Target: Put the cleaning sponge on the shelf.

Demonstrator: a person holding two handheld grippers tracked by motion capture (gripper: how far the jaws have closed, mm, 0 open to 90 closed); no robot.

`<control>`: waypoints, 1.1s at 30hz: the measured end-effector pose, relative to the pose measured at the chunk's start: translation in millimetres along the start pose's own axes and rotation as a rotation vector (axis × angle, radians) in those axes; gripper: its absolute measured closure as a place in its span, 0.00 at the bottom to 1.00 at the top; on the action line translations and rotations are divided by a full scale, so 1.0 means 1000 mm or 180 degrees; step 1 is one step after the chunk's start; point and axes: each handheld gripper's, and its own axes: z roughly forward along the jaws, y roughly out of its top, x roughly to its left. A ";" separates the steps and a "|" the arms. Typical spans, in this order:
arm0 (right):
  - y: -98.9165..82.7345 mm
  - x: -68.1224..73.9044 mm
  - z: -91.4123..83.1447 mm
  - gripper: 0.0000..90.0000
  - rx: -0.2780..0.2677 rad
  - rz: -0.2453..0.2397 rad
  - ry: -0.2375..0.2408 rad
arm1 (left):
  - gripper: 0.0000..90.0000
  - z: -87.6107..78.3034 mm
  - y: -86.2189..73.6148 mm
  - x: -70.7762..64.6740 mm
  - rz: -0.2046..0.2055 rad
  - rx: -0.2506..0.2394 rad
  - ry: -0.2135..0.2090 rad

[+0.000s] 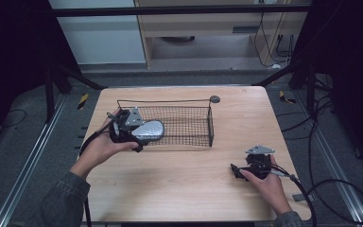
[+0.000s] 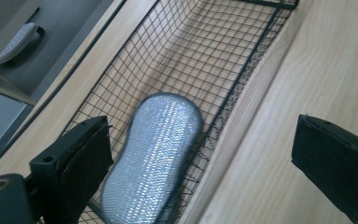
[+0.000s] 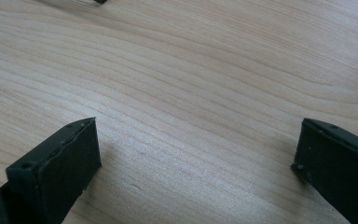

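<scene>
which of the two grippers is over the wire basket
The left gripper, open at the basket end above the silver scrubbing pad. The right gripper sits apart on bare table.

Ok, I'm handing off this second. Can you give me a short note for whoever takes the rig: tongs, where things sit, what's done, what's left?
Left tongs: open, empty, at the left end of the wire basket.
Right tongs: open, empty, low over the bare wooden table near its right front corner.
Silver scrub pad: lying flat inside the basket at its left end, between the open left jaws but not gripped.
Done, by the look of it: pad is in the basket and released.
Left: probably just draw the left tongs back clear of the basket rim.
</scene>
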 end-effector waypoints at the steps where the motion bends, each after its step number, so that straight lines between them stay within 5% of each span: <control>1: 0.000 0.000 0.000 0.00 0.0000 0.0001 0.0001 | 0.05 -0.001 -0.001 -0.004 0.0003 -0.0006 -0.0008; 18: 0.000 0.000 0.000 0.00 0.0001 -0.0002 -0.0008 | 0.05 0.000 -0.029 -0.047 -0.0119 0.0054 -0.0001; 33: 0.000 0.000 0.000 0.00 0.0001 -0.0002 -0.0008 | 0.05 0.024 -0.070 -0.082 -0.0303 0.0165 -0.0223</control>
